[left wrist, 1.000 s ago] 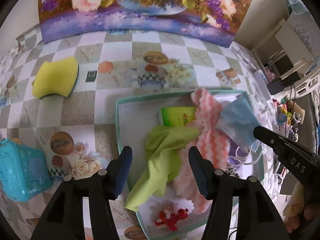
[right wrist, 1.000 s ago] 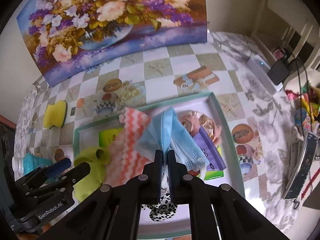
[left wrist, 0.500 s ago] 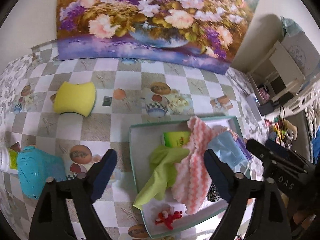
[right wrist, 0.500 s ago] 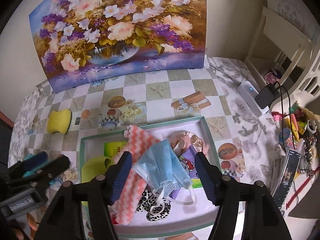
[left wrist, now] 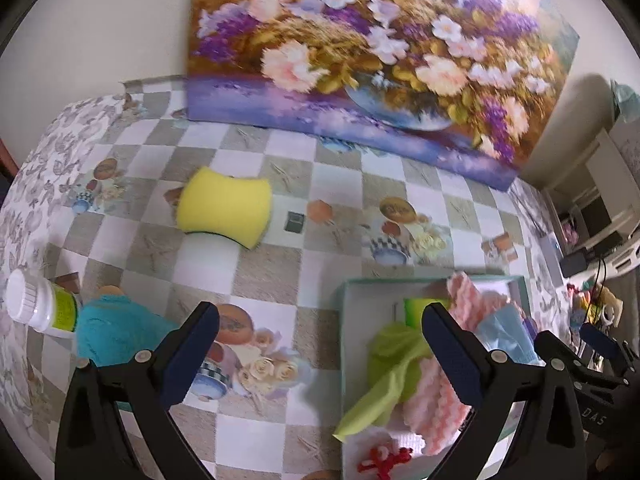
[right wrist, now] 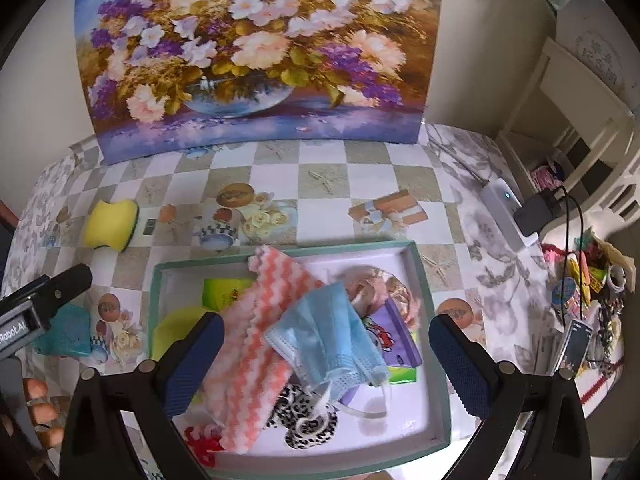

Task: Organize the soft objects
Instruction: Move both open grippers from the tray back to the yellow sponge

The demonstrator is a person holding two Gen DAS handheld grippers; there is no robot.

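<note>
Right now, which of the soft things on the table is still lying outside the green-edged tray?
The yellow sponge. It sits alone on the checked tablecloth, while the blue face mask and pink zigzag cloth lie piled in the tray.

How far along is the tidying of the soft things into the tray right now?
Done: blue face mask, pink striped cloth and green cloth lie in the tray. In hand: nothing; left gripper and right gripper are opening, empty. Left: yellow sponge on the table.
</note>
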